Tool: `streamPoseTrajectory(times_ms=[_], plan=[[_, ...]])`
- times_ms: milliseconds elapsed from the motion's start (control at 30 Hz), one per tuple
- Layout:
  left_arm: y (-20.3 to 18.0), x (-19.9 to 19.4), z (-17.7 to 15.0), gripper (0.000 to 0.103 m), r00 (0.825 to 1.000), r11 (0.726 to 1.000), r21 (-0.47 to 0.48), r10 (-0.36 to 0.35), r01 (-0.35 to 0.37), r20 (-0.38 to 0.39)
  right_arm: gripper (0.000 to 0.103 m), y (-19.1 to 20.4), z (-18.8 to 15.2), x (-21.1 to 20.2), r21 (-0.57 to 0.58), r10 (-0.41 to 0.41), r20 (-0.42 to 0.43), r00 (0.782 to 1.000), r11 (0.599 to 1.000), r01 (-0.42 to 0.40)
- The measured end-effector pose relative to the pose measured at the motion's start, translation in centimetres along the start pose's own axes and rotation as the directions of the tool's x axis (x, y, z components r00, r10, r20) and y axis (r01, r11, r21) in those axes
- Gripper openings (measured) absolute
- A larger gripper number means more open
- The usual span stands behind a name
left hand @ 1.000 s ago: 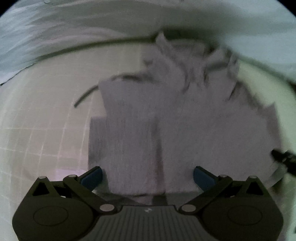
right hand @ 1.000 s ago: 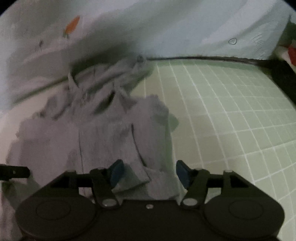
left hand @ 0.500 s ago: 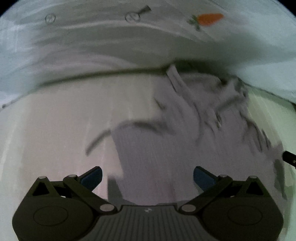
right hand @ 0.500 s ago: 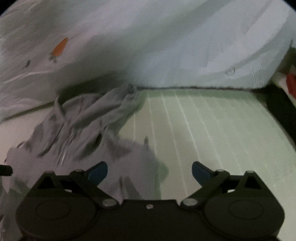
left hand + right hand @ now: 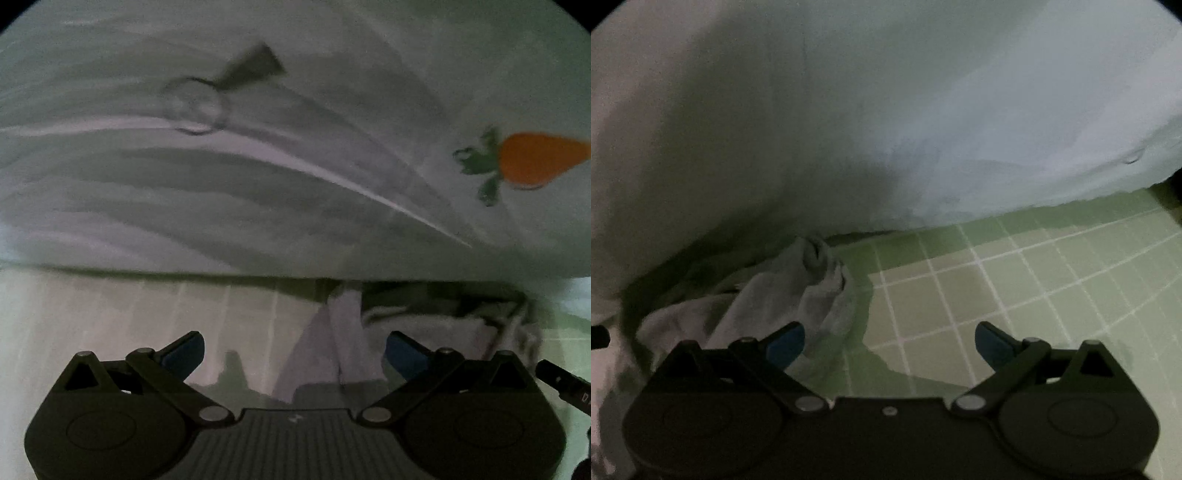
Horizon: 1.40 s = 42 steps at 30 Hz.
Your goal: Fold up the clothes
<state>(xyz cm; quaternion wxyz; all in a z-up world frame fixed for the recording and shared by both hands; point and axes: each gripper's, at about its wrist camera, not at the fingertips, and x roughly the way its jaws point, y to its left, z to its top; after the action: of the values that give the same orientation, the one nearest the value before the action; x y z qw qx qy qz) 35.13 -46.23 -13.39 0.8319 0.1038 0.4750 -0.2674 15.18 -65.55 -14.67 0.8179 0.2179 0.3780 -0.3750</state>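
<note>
A grey garment [image 5: 424, 328] lies crumpled on the green grid mat [image 5: 110, 314], its far end against a pale sheet. In the left wrist view my left gripper [image 5: 293, 354] is open, and a fold of the grey cloth lies below the gap without the pads touching it. In the right wrist view the grey garment [image 5: 783, 295] is at the lower left, bunched at its far tip. My right gripper [image 5: 890, 341] stands wide open over the bare green mat [image 5: 1015, 295], its left pad just beside the cloth. Nothing is held.
A pale sheet [image 5: 295, 166] printed with a carrot [image 5: 532, 158] and a round motif [image 5: 195, 103] rises like a wall along the mat's far edge. The same pale sheet [image 5: 923, 110] fills the upper right wrist view. A dark tool tip [image 5: 561, 380] pokes in at the right.
Both grippers have moved away along the garment toward the sheet, so much less grey cloth shows. The right gripper's jaws have spread from partly open to wide open. The left stayed open.
</note>
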Motion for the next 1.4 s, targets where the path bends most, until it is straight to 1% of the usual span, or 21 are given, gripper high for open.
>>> streamPoseTrajectory(times_ms=[67, 133, 200, 300, 367, 433, 500, 567, 733, 833, 900, 967, 1100, 1400], plan=[[-0.6, 1.5, 0.1, 0.103, 0.999, 0.998, 0.032, 0.049, -0.049, -0.015, 0.1, 0.6, -0.1, 1.3, -0.044, -0.044, -0.022, 0.999, 0.998, 0.043], [-1.1, 2.7, -0.1, 0.103, 0.994, 0.992, 0.074, 0.109, -0.106, -0.032, 0.102, 0.8, -0.2, 1.6, -0.081, -0.05, -0.011, 0.999, 0.996, 0.049], [-1.2, 3.3, -0.5, 0.103, 0.99, 0.986, 0.097, 0.139, -0.136, -0.03, 0.102, 0.7, -0.2, 1.5, -0.104, -0.063, -0.01, 0.998, 0.993, 0.062], [-0.9, 3.3, -1.0, 0.103, 0.989, 0.985, 0.1, 0.146, -0.144, -0.012, 0.102, 0.7, -0.3, 1.0, -0.165, -0.113, 0.01, 0.994, 0.98, 0.113], [-0.7, 3.0, -1.2, 0.103, 0.985, 0.98, 0.103, 0.173, -0.173, 0.006, 0.102, 0.9, -0.7, 0.5, -0.217, -0.16, 0.038, 0.986, 0.962, 0.165], [-0.4, 2.5, -1.5, 0.103, 0.977, 0.971, 0.104, 0.212, -0.213, 0.023, 0.102, 1.1, -1.2, -0.2, -0.263, -0.216, 0.074, 0.974, 0.937, 0.228], [0.1, 1.9, -1.9, 0.103, 0.969, 0.965, 0.09, 0.244, -0.246, 0.027, 0.102, 1.2, -1.6, -1.1, -0.28, -0.234, 0.103, 0.967, 0.926, 0.254], [0.7, 1.2, -2.4, 0.103, 0.963, 0.96, 0.072, 0.268, -0.269, 0.031, 0.102, 1.0, -1.8, -2.2, -0.272, -0.235, 0.127, 0.964, 0.926, 0.262], [2.5, -1.5, -4.3, 0.103, 0.959, 0.96, 0.018, 0.278, -0.28, 0.059, 0.102, 0.4, -2.3, -5.7, -0.22, -0.224, 0.191, 0.956, 0.939, 0.264], [3.3, -3.4, -5.5, 0.103, 0.956, 0.959, -0.019, 0.284, -0.284, 0.076, 0.102, 0.4, -2.8, -7.8, -0.223, -0.218, 0.228, 0.949, 0.937, 0.268], [3.7, -4.7, -5.5, 0.103, 0.953, 0.958, -0.036, 0.287, -0.285, 0.093, 0.102, 0.5, -3.2, -9.1, -0.23, -0.212, 0.25, 0.945, 0.935, 0.271], [3.9, -6.1, -5.7, 0.103, 0.951, 0.957, -0.056, 0.288, -0.283, 0.113, 0.102, 0.4, -3.7, -10.2, -0.233, -0.205, 0.266, 0.942, 0.935, 0.269], [4.6, -8.4, -7.1, 0.103, 0.947, 0.957, -0.093, 0.285, -0.273, 0.149, 0.102, 0.1, -4.7, -12.5, -0.217, -0.193, 0.292, 0.937, 0.941, 0.262], [5.5, -13.8, -11.5, 0.103, 0.932, 0.954, -0.159, 0.284, -0.252, 0.225, 0.102, -1.2, -8.0, -17.5, -0.184, -0.161, 0.366, 0.917, 0.953, 0.241]])
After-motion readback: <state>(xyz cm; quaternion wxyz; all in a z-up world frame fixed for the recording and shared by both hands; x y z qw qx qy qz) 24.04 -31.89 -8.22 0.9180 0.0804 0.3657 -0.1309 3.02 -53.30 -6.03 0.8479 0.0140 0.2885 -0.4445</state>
